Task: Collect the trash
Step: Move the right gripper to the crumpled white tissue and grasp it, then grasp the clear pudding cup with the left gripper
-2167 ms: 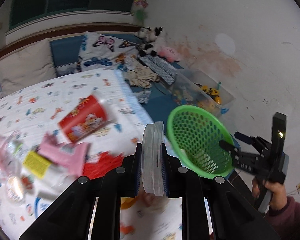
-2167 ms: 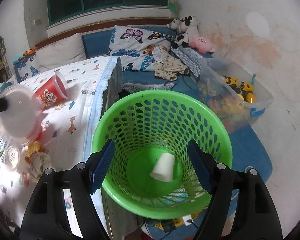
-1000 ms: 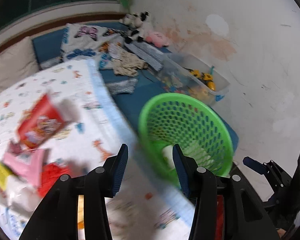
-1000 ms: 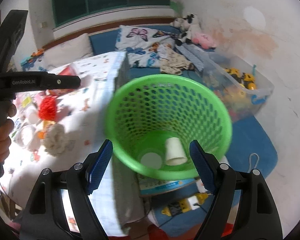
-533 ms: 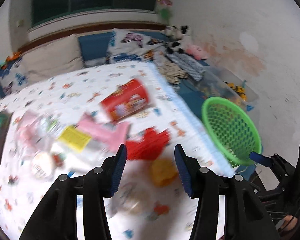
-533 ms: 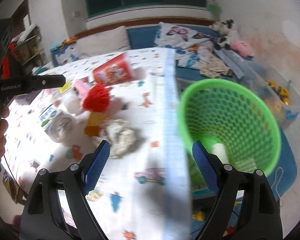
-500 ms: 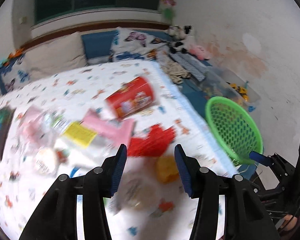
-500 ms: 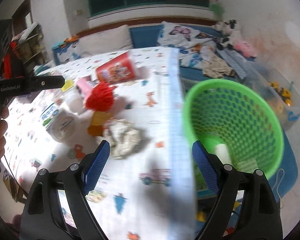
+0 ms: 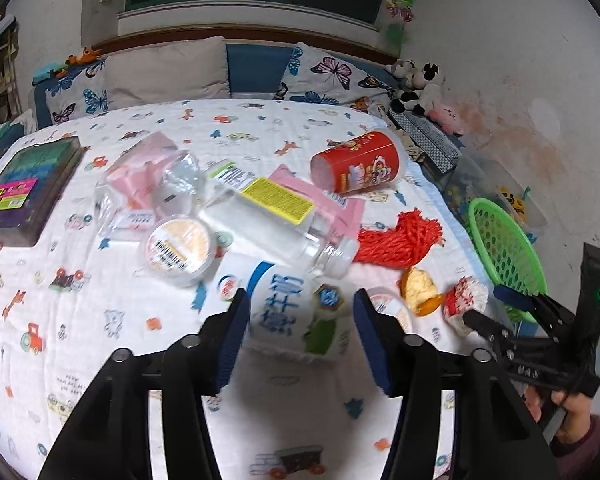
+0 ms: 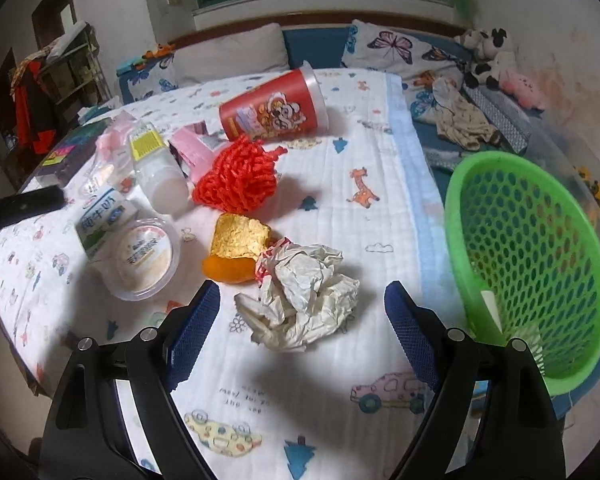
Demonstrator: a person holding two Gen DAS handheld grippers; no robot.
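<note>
Trash lies on a printed white bedsheet [image 9: 100, 320]. My left gripper [image 9: 298, 334] is open, its fingers on either side of a white milk carton [image 9: 296, 312] with blue print. My right gripper [image 10: 300, 320] is open around a crumpled white paper wad [image 10: 308, 292], not touching it. It also shows in the left wrist view [image 9: 496, 308]. A green mesh basket [image 10: 528, 248] stands off the bed's right edge with a white cup inside. Nearby lie a red cup [image 10: 272, 110], red yarn [image 10: 238, 178], an orange-yellow scrap [image 10: 236, 252] and a lidded tub [image 10: 144, 256].
A clear bottle [image 9: 276, 220] with a yellow label, pink packaging [image 9: 140, 168] and a dark box [image 9: 24, 184] lie further back on the bed. Pillows [image 9: 168, 68] line the headboard. Plush toys [image 10: 496, 60] and a clear toy bin [image 9: 512, 200] sit by the right wall.
The left gripper let the clear lid go into the basket, then swung back over the bed to the milk carton. The right gripper turned from the basket to the paper wad.
</note>
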